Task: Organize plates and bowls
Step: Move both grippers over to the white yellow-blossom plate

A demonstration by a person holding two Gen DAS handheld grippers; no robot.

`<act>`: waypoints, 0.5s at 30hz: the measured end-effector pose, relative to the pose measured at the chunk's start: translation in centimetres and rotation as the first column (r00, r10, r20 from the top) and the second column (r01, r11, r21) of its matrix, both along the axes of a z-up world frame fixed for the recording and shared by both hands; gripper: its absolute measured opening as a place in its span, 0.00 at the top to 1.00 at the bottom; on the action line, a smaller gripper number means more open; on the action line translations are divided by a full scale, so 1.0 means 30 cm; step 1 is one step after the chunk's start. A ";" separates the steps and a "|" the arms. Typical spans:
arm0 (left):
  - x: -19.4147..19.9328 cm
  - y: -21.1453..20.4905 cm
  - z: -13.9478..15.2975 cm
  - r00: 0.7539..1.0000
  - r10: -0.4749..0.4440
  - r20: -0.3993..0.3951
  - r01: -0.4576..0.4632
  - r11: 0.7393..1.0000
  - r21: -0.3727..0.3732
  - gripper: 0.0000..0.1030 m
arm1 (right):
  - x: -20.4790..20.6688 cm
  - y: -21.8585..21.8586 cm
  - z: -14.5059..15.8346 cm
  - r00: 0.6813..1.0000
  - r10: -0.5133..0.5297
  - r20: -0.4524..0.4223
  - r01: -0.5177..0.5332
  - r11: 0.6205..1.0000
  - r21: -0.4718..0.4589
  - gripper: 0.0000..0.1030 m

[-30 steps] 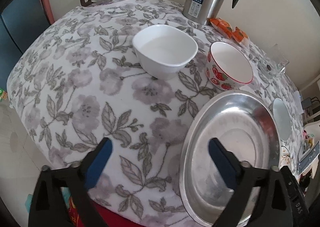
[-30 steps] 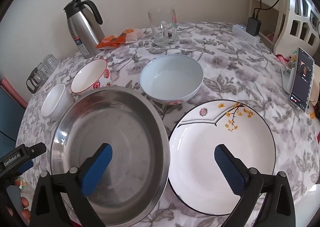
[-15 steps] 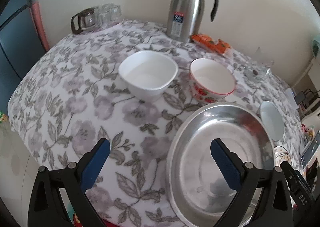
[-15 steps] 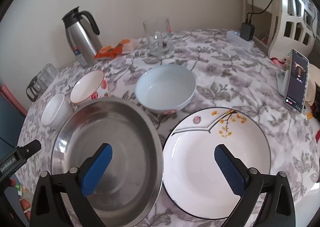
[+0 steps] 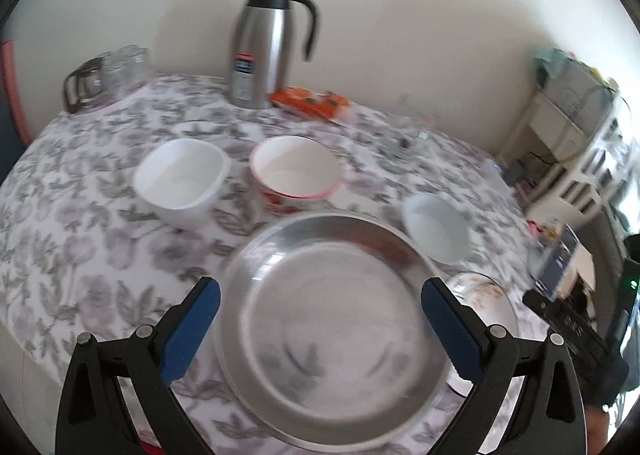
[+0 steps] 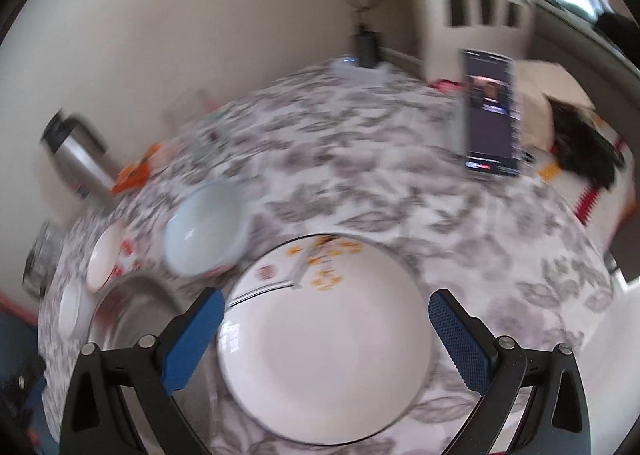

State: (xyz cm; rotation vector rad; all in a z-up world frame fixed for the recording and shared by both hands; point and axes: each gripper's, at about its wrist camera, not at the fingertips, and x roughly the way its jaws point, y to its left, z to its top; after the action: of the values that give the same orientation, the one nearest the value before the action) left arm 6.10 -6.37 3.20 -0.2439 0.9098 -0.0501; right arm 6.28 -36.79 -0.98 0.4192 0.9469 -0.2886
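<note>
The left gripper (image 5: 320,325) hung over the near edge of the worktop (image 5: 80,239), its blue fingers (image 5: 188,329) spread wide and holding nothing. Between them lay the big metal plate (image 5: 332,331), close to the near edge. The right gripper (image 6: 322,335) was spread wide too, with nothing in it. Between its fingers (image 6: 460,339) lay the white plate (image 6: 324,347) with yellow flowers on its far rim. The two plates sat side by side, the metal plate to the left.

A bit farther in, a pale blue bowl (image 5: 436,229) sat just past the gap between the plates. A red-rimmed bowl (image 5: 296,175) stood behind the metal plate, and a white bowl (image 5: 180,179) stood just left of it.

At the far edge stood a metal jug (image 5: 264,43), with orange packets (image 5: 312,103) beside it and some glass cups (image 5: 108,75) in the far left corner. A phone (image 6: 492,115) stood up near the right edge.
</note>
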 end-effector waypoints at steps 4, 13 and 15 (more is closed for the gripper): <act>-0.015 -0.080 0.012 0.998 -0.056 0.007 0.056 0.998 -0.002 0.02 | -0.033 -0.124 -0.018 0.993 -0.114 -0.015 0.114 0.993 0.031 0.00; -0.033 -0.275 -0.004 0.976 -0.218 -0.031 0.213 0.971 -0.106 0.03 | -0.080 -0.263 -0.056 0.981 -0.194 -0.026 0.196 0.976 0.096 0.00; -0.035 -0.320 -0.013 0.965 -0.259 -0.046 0.249 0.955 -0.160 0.03 | -0.083 -0.273 -0.066 0.981 -0.193 -0.030 0.195 0.976 0.100 0.00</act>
State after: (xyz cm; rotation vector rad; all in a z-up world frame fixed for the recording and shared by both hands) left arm 5.04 -15.98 2.80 -0.2713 1.0011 -0.3534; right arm 3.80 -44.99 -2.95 0.6063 0.9446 -0.4230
